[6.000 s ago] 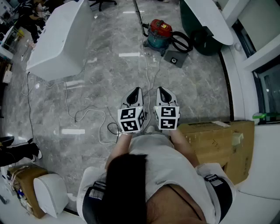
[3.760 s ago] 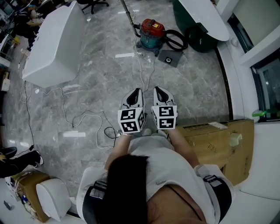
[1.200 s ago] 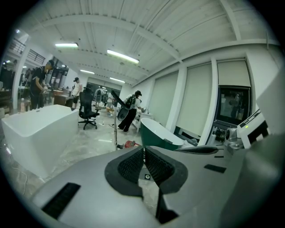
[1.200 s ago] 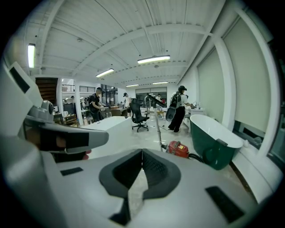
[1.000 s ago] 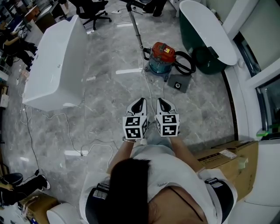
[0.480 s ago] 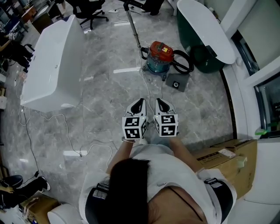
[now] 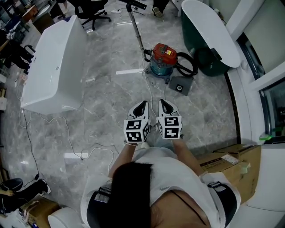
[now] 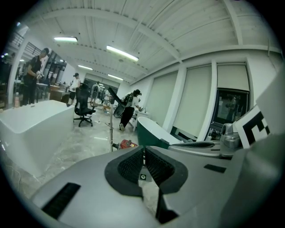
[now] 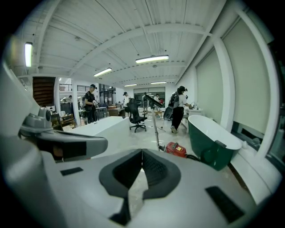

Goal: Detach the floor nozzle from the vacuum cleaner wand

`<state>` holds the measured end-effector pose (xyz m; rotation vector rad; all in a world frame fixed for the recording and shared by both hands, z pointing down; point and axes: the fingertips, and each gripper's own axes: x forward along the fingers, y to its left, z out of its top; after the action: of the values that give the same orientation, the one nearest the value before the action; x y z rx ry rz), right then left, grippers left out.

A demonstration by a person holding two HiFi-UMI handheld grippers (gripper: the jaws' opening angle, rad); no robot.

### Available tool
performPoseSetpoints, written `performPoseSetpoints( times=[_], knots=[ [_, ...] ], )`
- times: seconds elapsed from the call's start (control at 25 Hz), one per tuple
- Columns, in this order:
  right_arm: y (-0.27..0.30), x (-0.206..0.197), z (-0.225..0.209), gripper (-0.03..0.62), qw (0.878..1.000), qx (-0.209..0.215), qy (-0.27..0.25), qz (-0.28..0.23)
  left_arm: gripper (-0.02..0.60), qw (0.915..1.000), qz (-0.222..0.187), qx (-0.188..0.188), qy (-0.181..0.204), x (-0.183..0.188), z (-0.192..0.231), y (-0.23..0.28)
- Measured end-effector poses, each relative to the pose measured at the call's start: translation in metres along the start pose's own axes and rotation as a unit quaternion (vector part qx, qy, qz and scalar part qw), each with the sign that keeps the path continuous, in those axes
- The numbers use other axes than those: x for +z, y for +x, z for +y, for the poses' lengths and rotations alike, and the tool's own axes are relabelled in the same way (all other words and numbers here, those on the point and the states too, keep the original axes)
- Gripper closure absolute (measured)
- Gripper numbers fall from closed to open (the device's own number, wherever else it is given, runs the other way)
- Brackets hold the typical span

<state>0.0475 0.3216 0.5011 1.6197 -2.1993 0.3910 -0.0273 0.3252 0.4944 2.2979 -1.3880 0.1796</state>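
It was a large open hall, part office, part workshop. A grey marble-tiled floor [image 7: 111,102] carried a freestanding white bathtub [image 7: 53,67], a dark green white-rimmed bathtub [image 7: 209,26], a red-and-teal canister vacuum cleaner [image 7: 163,55] and a brown cardboard box [image 7: 231,158]. A black wheeled office chair [image 7: 91,9] stood beyond. People [image 9: 90,107] worked under long ceiling strip lights [image 9: 152,59].

So the vacuum canister [image 7: 164,57] sits on the floor well ahead of the person. The wand [image 7: 136,29] stands up just behind it, the hose [image 7: 187,42] loops at its right, and a flat square piece [image 7: 180,85] lies just in front. One bathtub [image 7: 53,58] is off left, another [image 7: 207,26] off right. The left gripper [image 7: 140,108] and right gripper [image 7: 165,107] sit side by side between person and vacuum, with a cardboard box [image 7: 234,158] at the person's right.
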Motion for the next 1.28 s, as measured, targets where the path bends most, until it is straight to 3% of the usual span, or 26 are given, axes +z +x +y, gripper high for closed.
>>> performPoseSetpoints(
  times=[0.48,1.28],
  knots=[
    [0.022,0.012,-0.022,0.579,1.000,-0.002,-0.007,0.000,0.566,0.9999,0.000,-0.014,0.002,0.008,-0.005,0.031],
    [0.081,0.046,-0.076,0.579,0.999,0.028,-0.027,-0.007,0.567,0.9999,-0.015,0.000,0.007,0.044,-0.007,0.102]
  ],
)
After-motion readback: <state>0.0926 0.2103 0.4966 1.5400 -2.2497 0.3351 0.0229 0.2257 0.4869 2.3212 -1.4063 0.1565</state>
